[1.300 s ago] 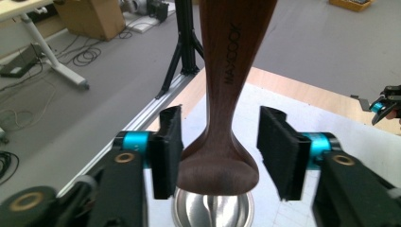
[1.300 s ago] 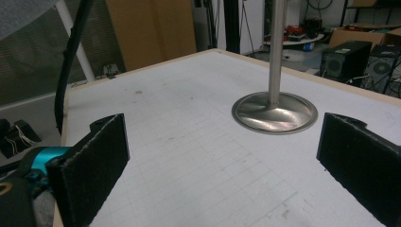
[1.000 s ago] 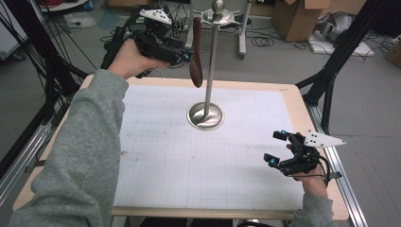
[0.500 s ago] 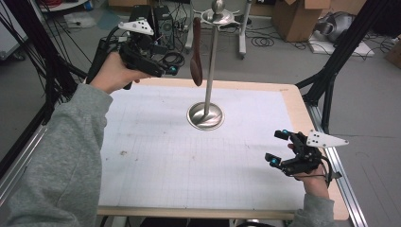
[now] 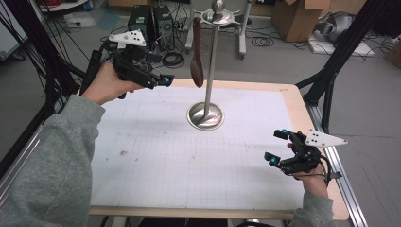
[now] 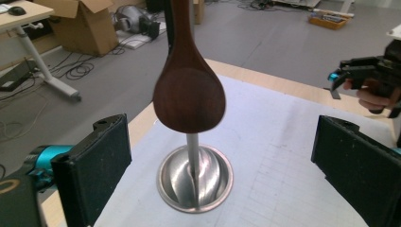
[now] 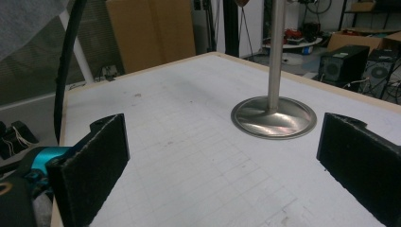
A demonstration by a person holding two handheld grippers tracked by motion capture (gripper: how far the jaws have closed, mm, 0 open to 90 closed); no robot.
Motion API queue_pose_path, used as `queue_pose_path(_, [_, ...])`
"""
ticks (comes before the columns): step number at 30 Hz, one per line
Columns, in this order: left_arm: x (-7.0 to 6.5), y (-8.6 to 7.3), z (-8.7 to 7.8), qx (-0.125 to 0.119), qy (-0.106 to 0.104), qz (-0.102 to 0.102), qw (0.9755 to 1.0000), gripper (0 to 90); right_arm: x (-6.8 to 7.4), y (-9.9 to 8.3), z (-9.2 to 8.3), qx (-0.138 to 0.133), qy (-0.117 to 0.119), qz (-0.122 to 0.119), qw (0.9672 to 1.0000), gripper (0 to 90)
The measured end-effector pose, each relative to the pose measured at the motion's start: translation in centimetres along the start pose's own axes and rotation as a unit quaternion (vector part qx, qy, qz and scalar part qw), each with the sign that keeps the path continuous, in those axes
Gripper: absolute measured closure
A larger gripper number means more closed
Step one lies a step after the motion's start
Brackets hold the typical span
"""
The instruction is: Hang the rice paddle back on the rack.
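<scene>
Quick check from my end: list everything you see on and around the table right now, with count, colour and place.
wooden spoon: 1, dark brown, hanging bowl-down from the top of the stand
metal stand: 1, silver, round base on the mat at the table's far middle, upright pole
mat: 1, white with a grid, covering the table top
table: 1, light wood edge
cardboard boxes: several, brown, on the floor beyond the table
left gripper: 1, black, in the air left of the spoon, jaws have just been opening, nothing between them
right gripper: 1, black, over the table's near right edge, open
sleeves: 2, grey
</scene>
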State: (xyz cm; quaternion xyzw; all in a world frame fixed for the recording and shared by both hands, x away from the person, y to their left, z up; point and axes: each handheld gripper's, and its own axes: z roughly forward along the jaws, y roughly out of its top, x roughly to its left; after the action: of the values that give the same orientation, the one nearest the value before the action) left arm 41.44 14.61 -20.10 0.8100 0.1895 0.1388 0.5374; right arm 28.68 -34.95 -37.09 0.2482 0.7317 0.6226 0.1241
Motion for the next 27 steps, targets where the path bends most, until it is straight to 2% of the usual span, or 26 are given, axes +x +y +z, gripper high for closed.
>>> queue_pose_path(5, [0.0,-1.2,-0.9,0.002,0.011,0.002,0.9999,6.1,-0.2,0.1,0.0,-0.010,-0.002,0.001,0.9999,1.9])
queue_pose_path(9, [-0.1,-2.2,-1.5,0.009,0.025,-0.001,0.9997,6.1,-0.3,0.2,0.6,-0.015,0.001,0.002,0.9999,1.9])
queue_pose_path(16, [-0.6,-4.3,-2.8,-0.006,0.033,-0.005,0.9994,6.1,-0.3,0.3,1.2,-0.014,0.005,0.002,0.9999,1.9])
queue_pose_path(19, [-0.8,-5.0,-3.3,-0.003,0.046,-0.001,0.9989,6.1,-0.3,0.4,1.3,-0.015,0.004,0.001,0.9999,1.9])
queue_pose_path(27, [-1.3,-6.8,-3.8,0.001,0.045,0.005,0.9990,6.1,-0.2,0.5,1.9,-0.007,0.008,0.002,0.9999,1.9])
